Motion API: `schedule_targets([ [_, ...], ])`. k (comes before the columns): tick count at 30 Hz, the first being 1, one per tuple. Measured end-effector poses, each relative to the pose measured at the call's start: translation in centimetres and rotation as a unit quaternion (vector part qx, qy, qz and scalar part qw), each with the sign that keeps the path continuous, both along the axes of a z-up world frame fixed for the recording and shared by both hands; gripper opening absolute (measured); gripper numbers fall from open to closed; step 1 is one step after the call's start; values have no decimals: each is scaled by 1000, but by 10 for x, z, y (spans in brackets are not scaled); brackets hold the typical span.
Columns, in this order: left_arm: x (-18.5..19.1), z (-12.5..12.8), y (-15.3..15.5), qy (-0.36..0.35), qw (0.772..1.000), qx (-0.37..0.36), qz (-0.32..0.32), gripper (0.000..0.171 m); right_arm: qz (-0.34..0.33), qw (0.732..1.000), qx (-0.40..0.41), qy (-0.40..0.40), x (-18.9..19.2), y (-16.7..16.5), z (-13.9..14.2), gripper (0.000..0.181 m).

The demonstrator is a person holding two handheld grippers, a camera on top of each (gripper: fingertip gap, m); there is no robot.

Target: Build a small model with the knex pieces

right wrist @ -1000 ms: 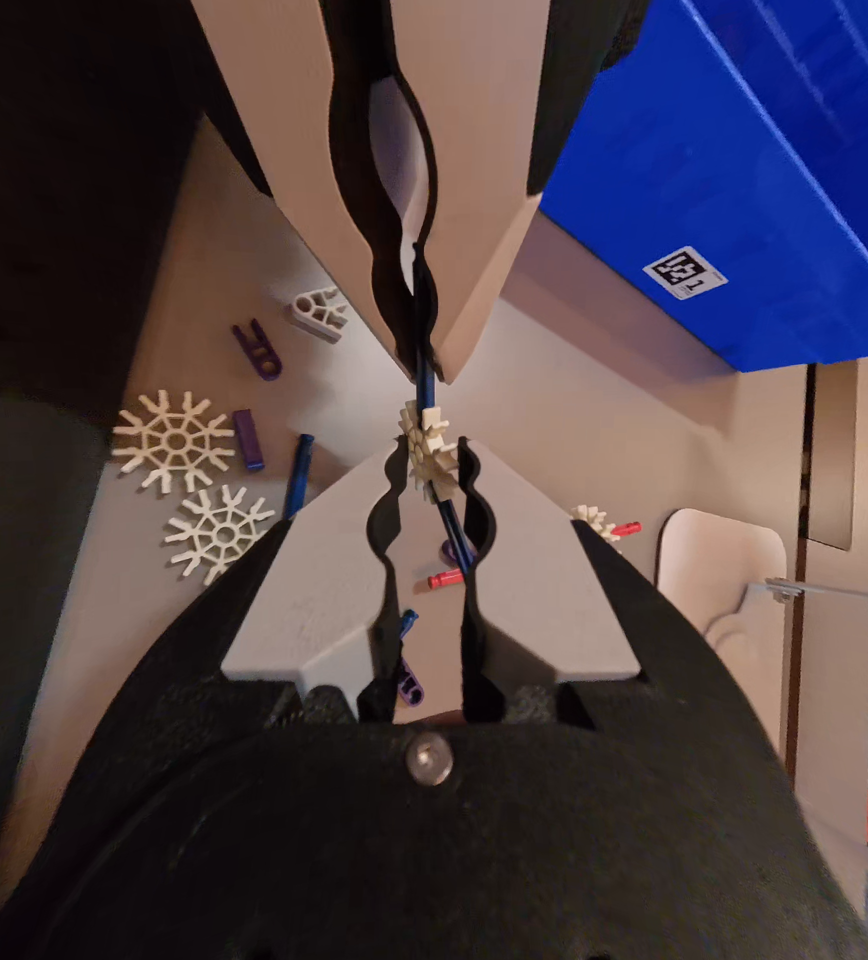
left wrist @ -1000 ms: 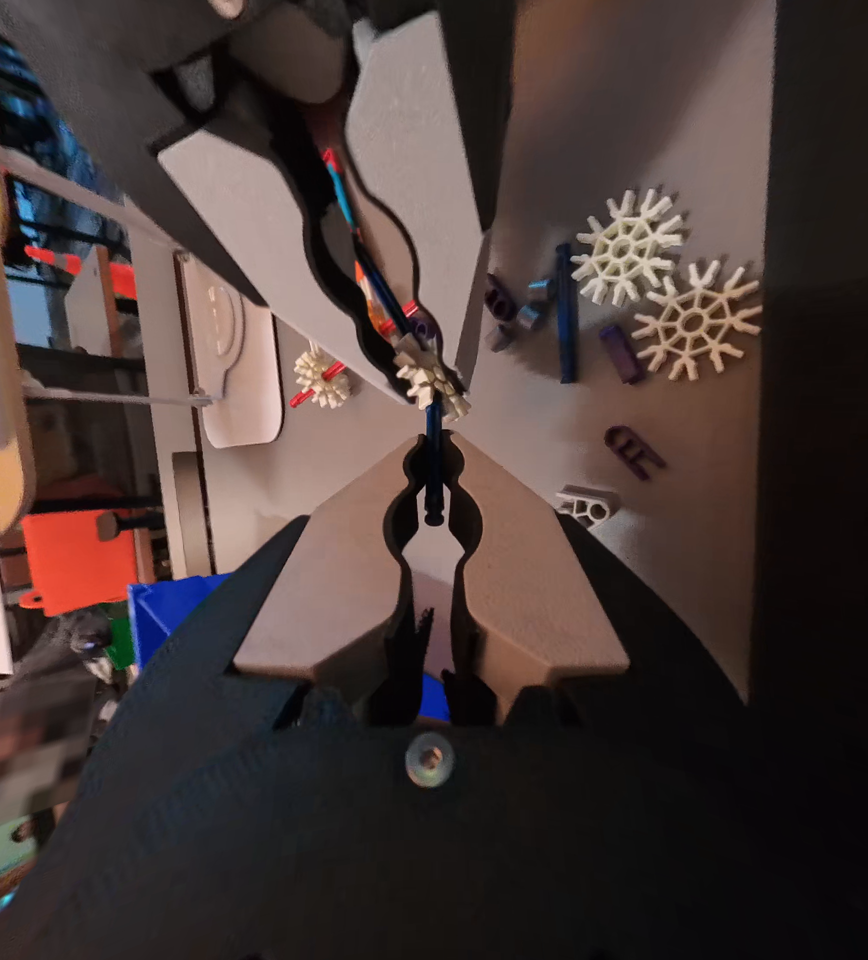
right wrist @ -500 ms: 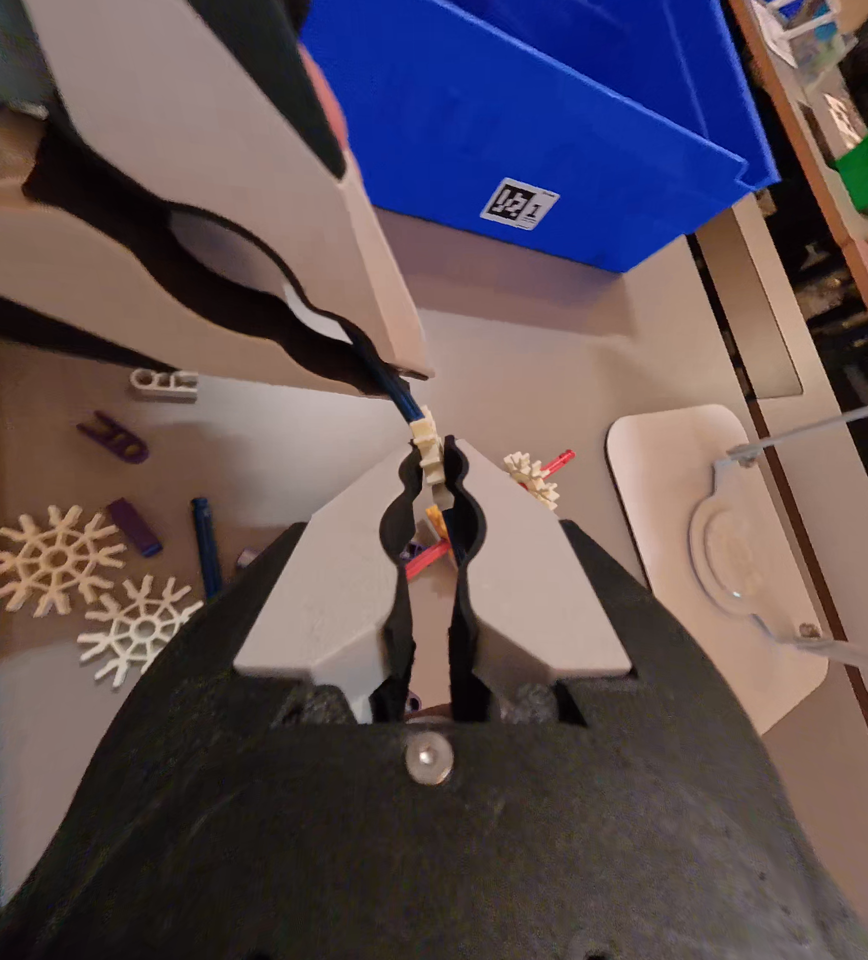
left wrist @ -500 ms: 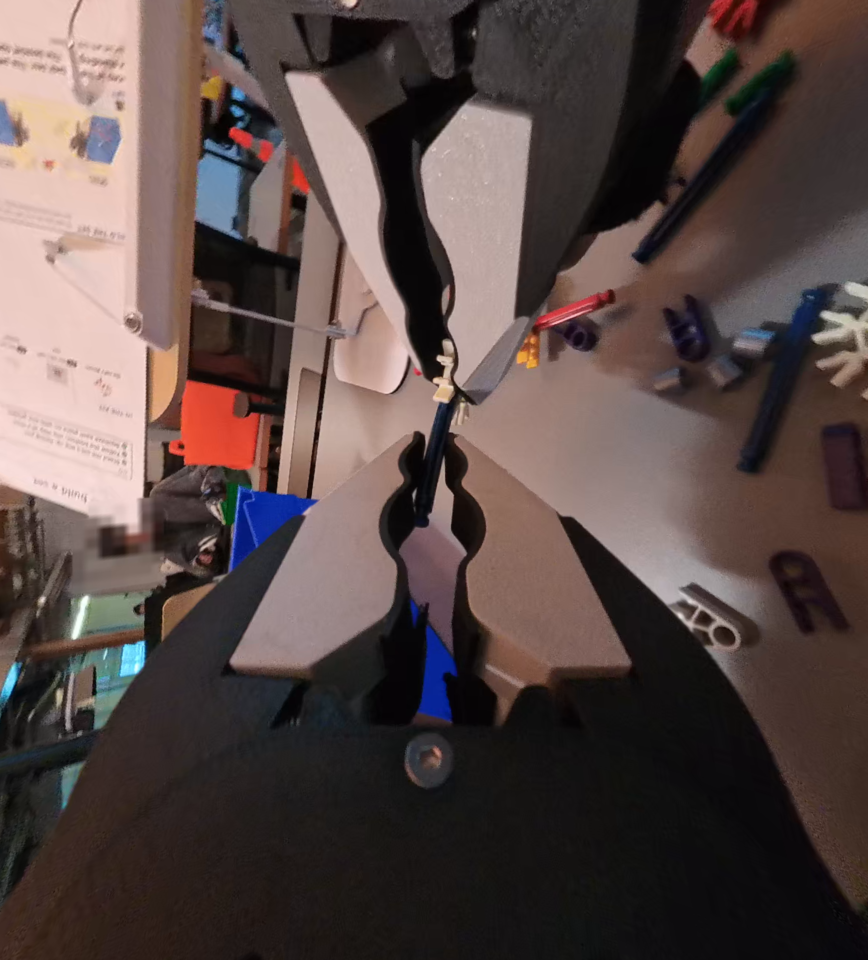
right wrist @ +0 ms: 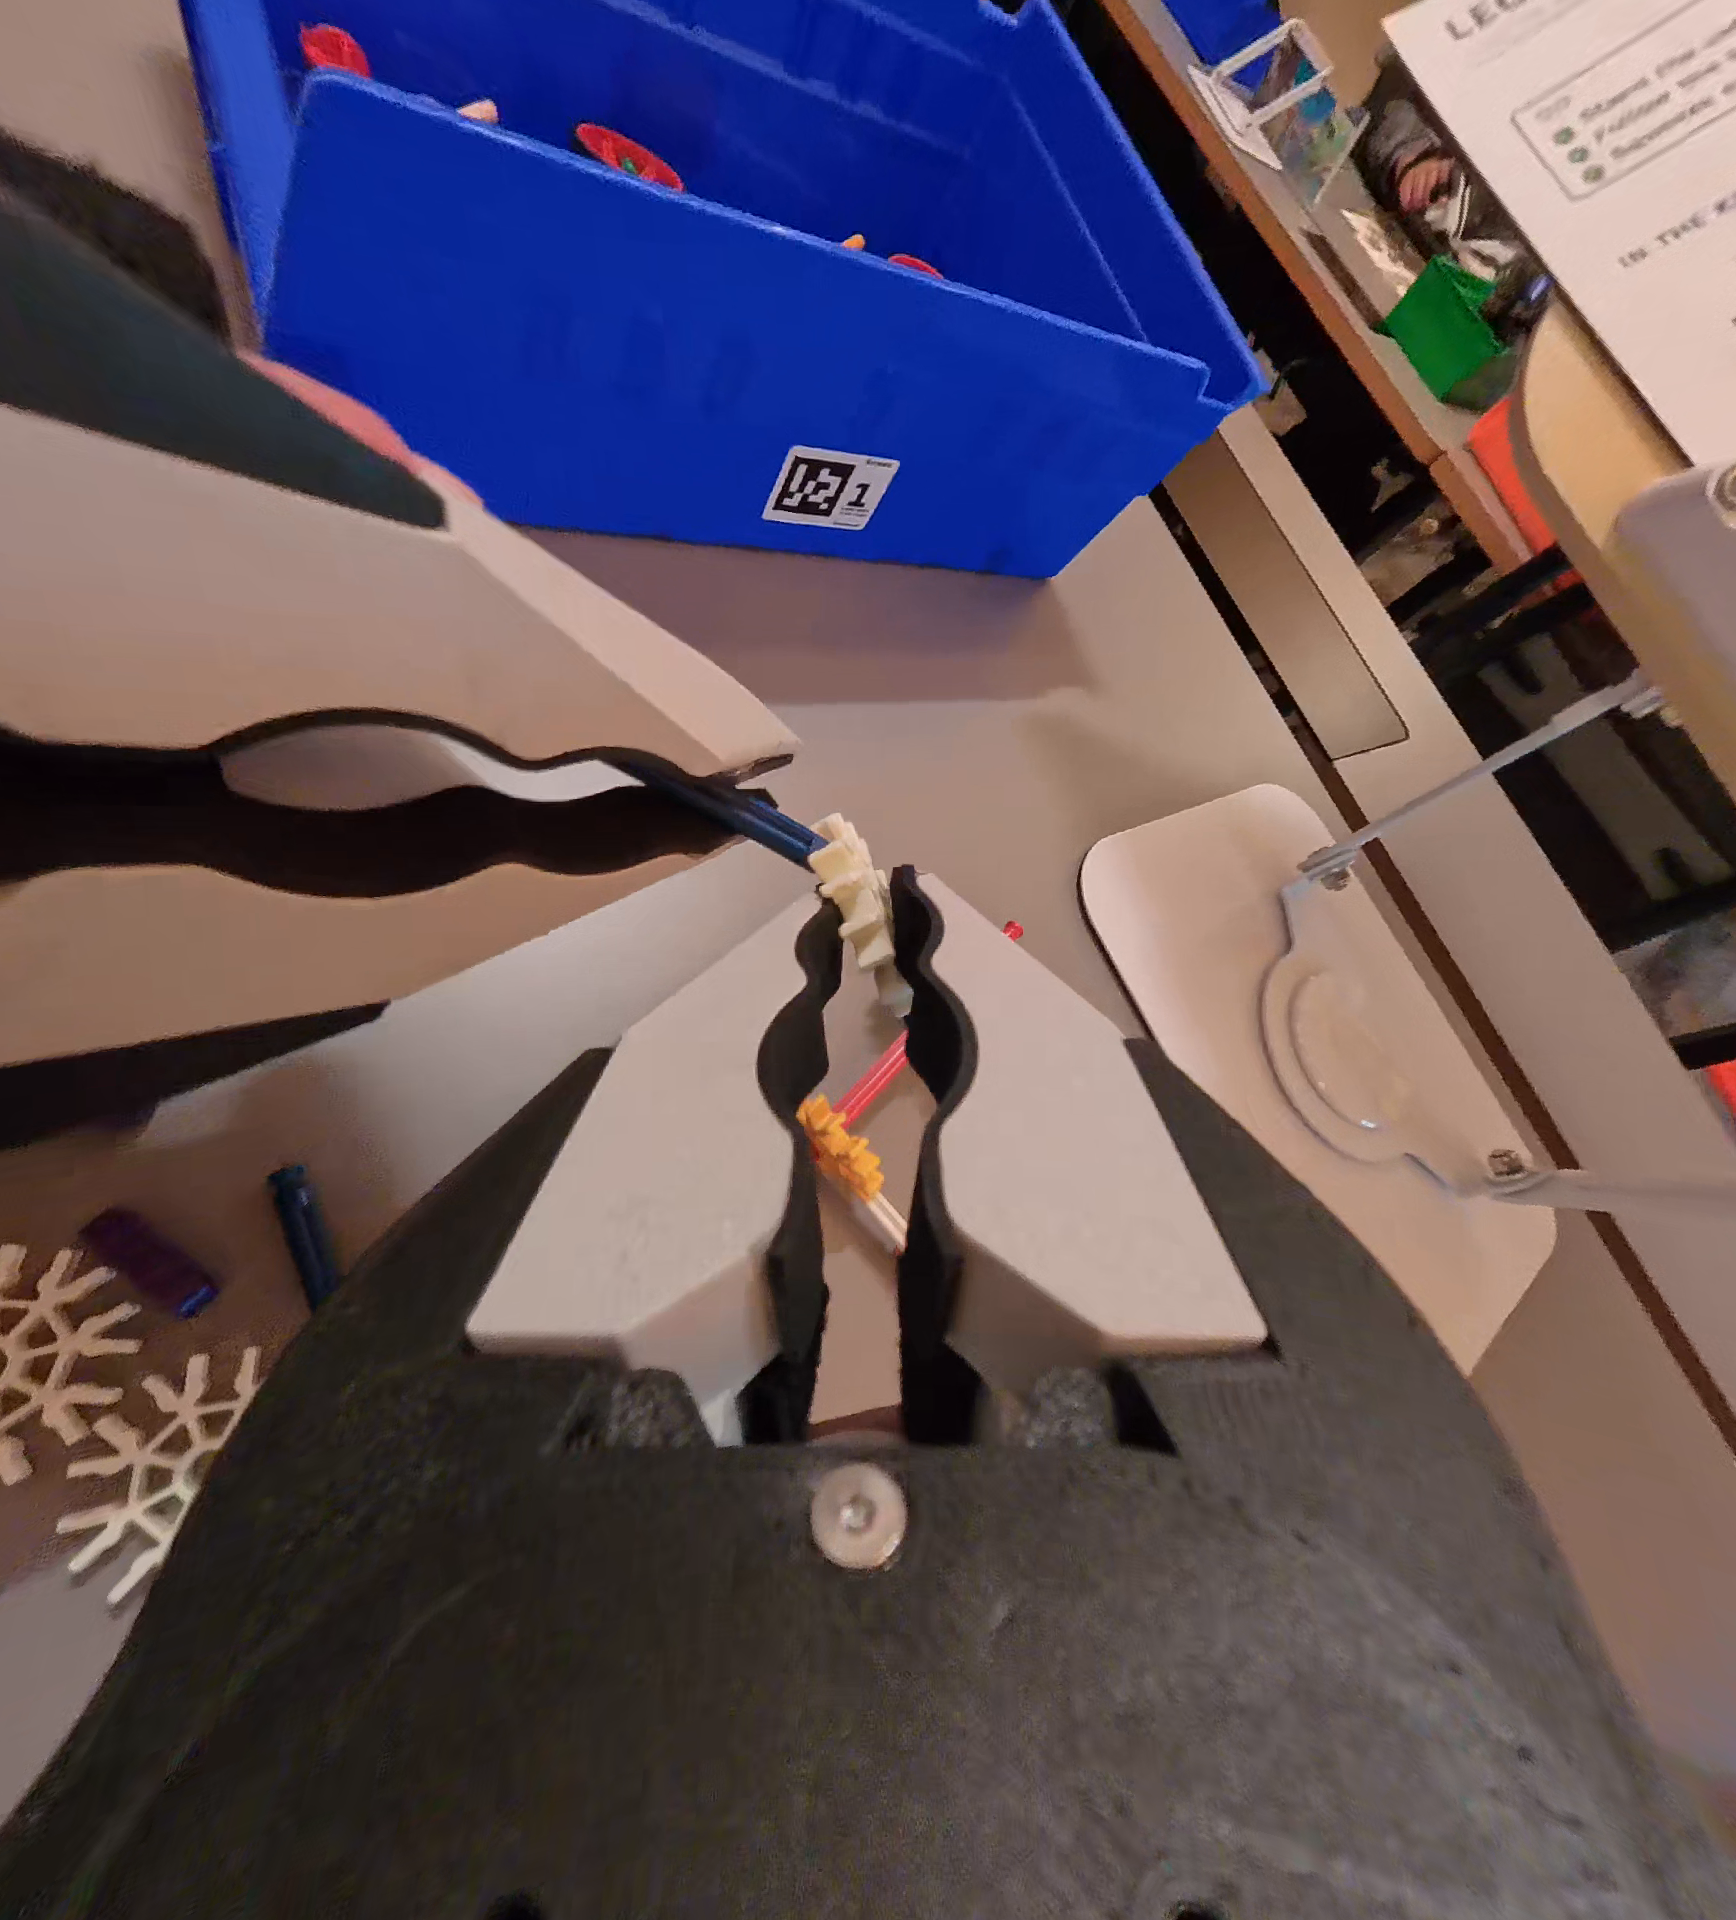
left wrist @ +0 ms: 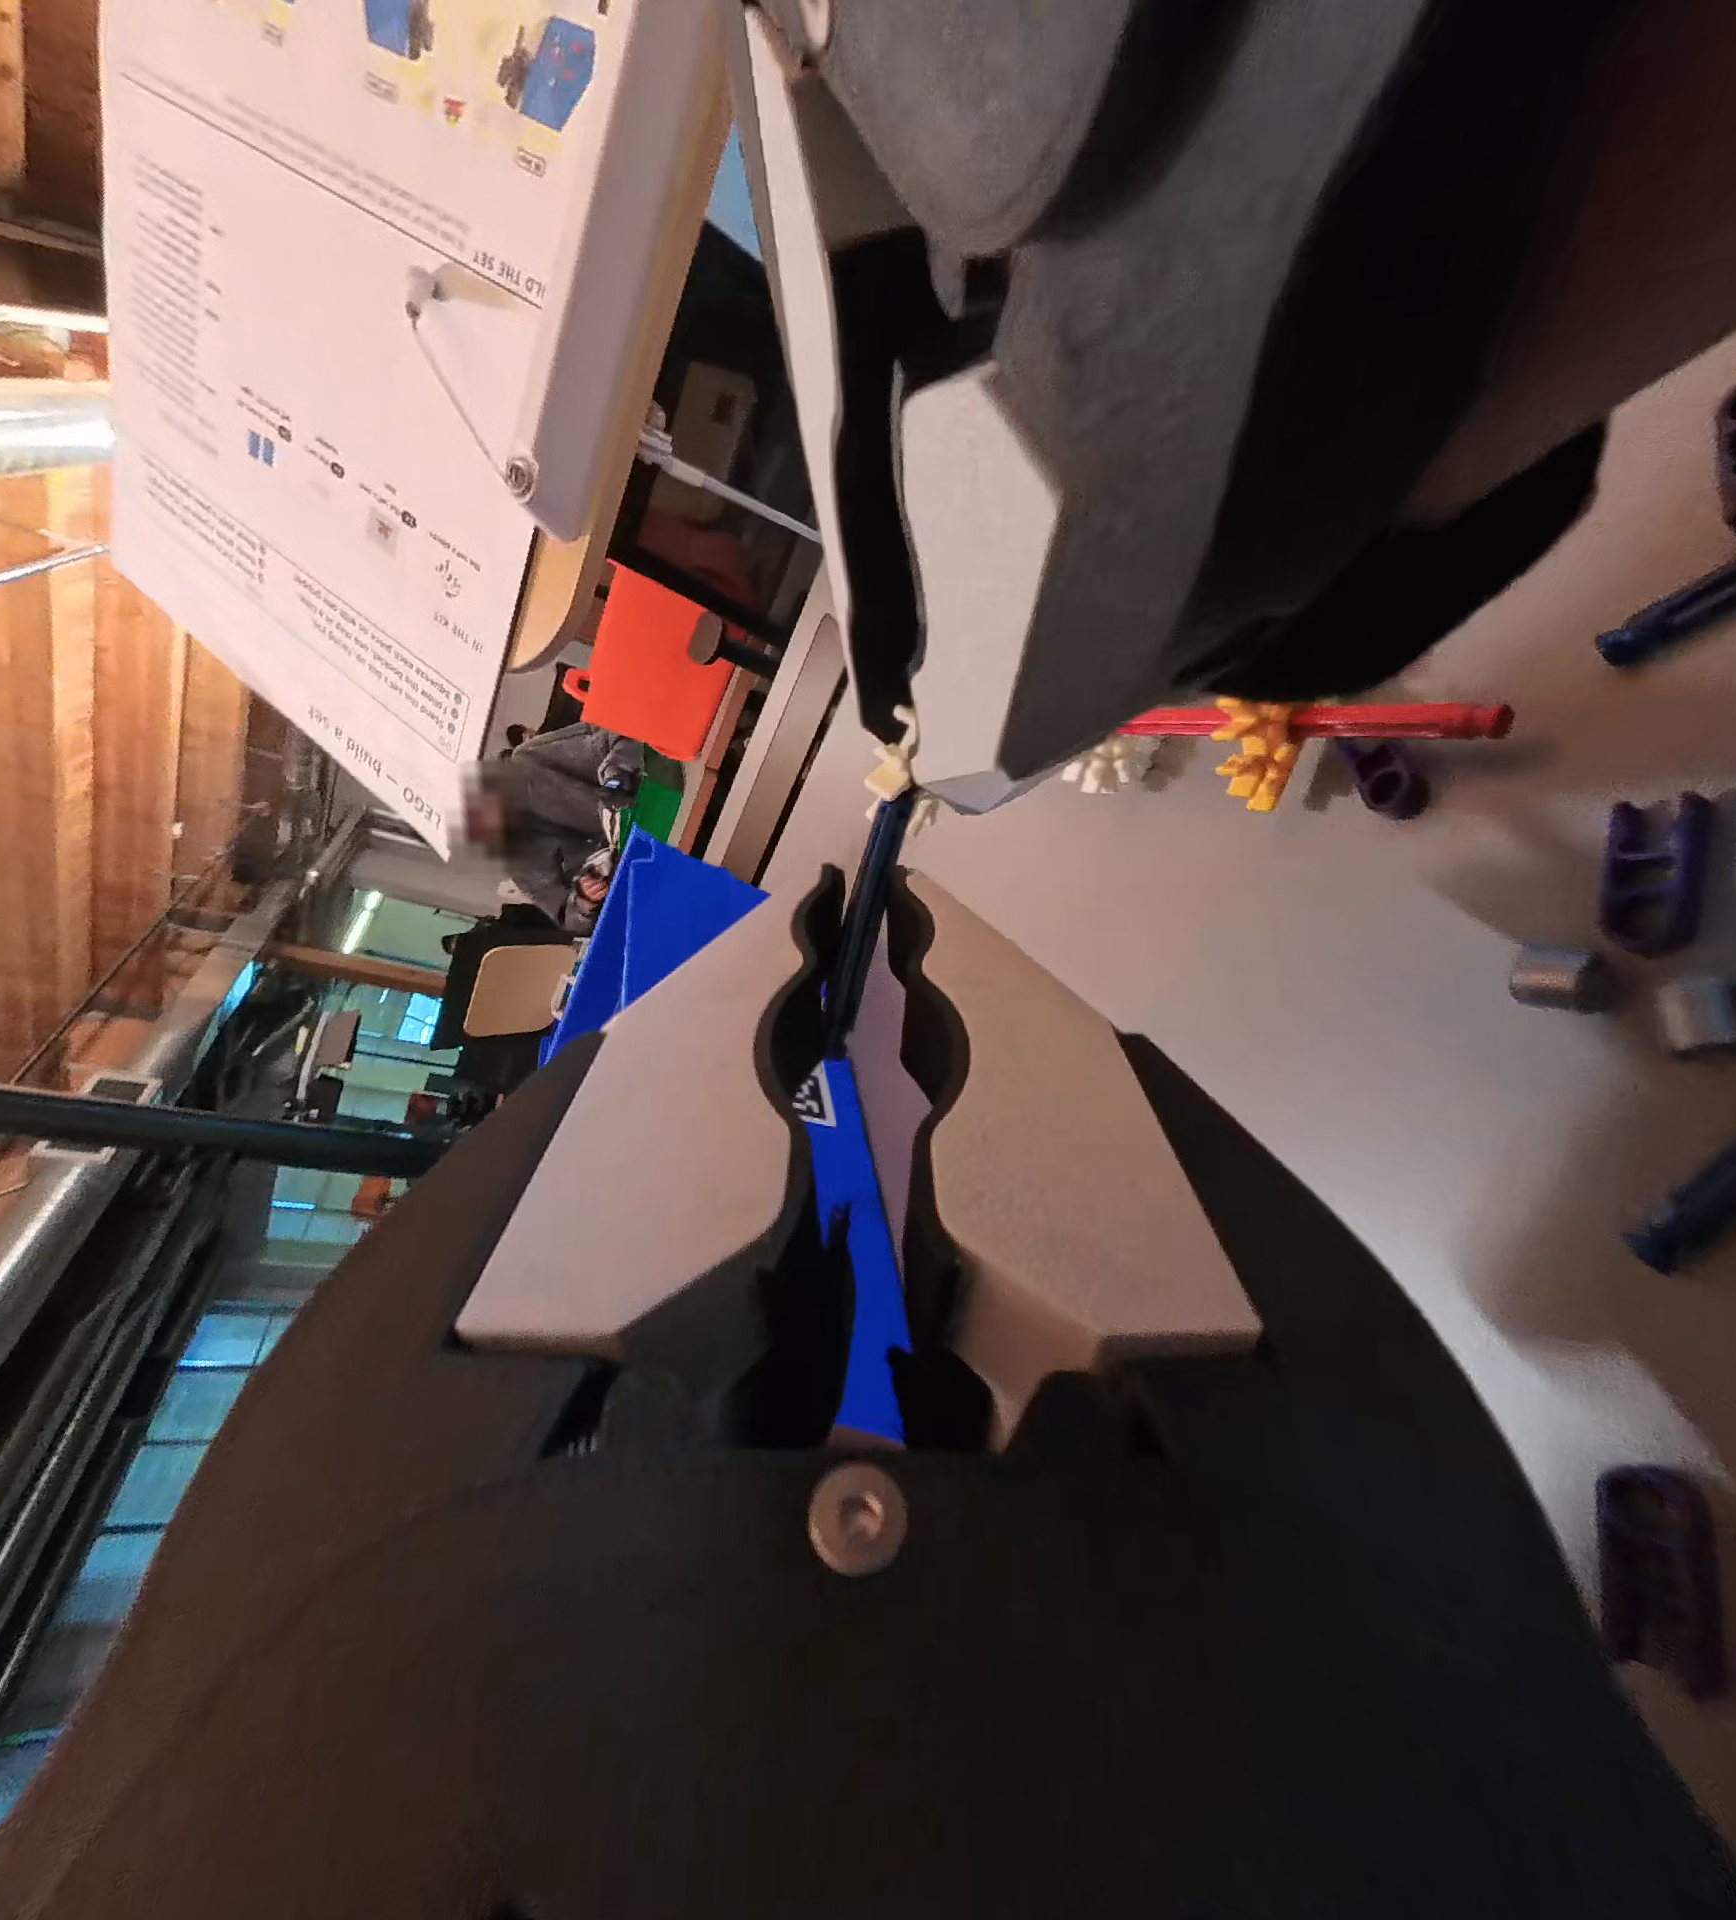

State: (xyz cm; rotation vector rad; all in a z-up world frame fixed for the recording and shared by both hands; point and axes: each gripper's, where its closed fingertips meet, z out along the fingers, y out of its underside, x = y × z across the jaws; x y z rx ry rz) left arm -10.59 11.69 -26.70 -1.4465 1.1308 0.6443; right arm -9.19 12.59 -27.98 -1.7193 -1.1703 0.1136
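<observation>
Your left gripper pinches the dark blue rod; your right gripper clamps the cream snowflake connector on its end — both raised above the table. The blue bin stands beyond; a red rod with yellow connector lies beneath.
</observation>
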Motion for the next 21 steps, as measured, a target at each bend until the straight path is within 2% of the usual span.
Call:
schedule_targets([
  [6,12,8,6,-16,999,32,17,2,-21,993,-62,99,-2,9,9,2],
  [8,13,10,11,-15,999,38,16,2,-23,992,-68,101,0,13,9,2],
  [11,12,16,7,-22,999,30,-15,2,14,989,-94,117,0,7,18,3],
  [14,-3,7,-5,-51,997,-41,-30,2,64,980,-142,121,-2,-4,24,3],
  [16,-14,1,-17,-86,991,-94,-40,2,120,963,-225,88,-11,-22,12,3],
  [17,-17,-5,-25,-93,986,-126,-53,2,142,953,-259,69,-16,-29,5,3],
  [19,-30,-13,-32,-98,980,-169,-50,3,197,914,-354,24,-26,-52,-17,4],
  [21,-39,-28,-42,-111,964,-232,-64,2,211,893,-398,-3,-36,-59,-36,3],
])
